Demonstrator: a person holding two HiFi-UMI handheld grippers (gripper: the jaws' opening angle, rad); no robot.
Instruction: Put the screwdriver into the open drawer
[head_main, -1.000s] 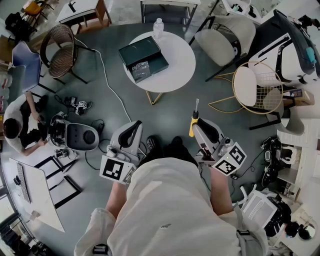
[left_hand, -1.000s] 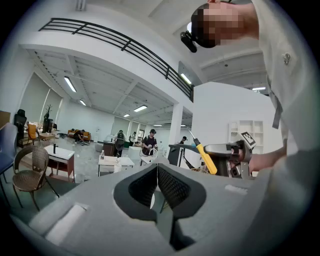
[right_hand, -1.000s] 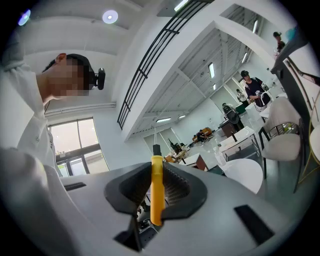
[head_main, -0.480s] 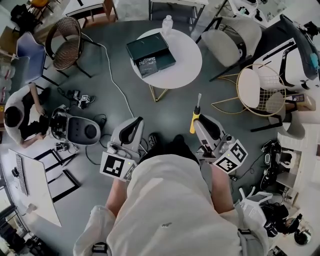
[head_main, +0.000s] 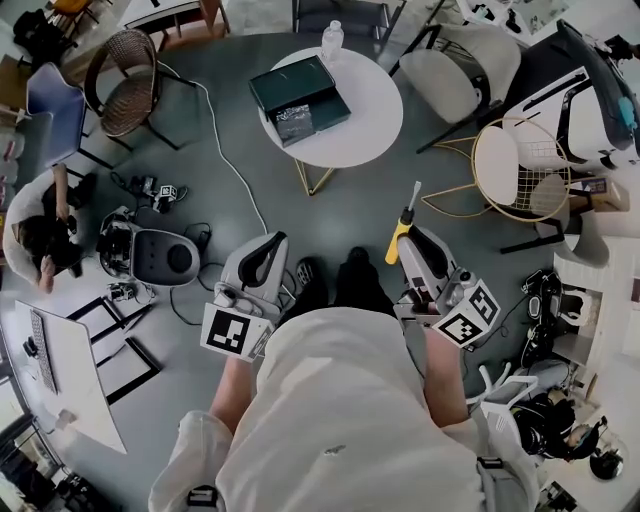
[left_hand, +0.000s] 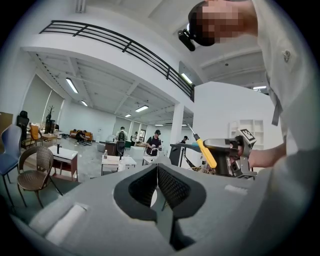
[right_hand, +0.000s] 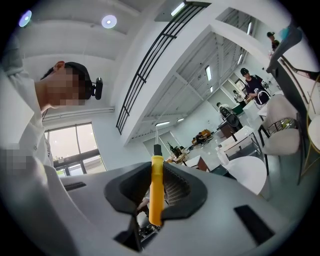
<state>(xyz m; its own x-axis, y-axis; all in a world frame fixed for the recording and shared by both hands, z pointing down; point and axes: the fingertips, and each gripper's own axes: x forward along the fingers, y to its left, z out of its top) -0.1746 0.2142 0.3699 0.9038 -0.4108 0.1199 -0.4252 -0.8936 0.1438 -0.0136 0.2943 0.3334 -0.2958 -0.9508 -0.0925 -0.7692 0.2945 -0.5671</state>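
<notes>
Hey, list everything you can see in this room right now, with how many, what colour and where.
round table: one, white, top centre
box: one, dark green, on the table
bottle: one, clear, table's far edge
wicker chair: one, brown, top left
wire chair: one, gold, right
padded chair: one, cream, top right
cable: one, white, floor left of table
person: one, crouching, far left
screwdriver: one, yellow handle, in right gripper
left gripper: one, grey, shut, empty
right gripper: one, grey, shut on screwdriver

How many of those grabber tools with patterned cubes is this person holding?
2. The left gripper, lower left in the head view, is shut and empty. The right gripper, lower right, is clamped on a yellow screwdriver. No others show.
</notes>
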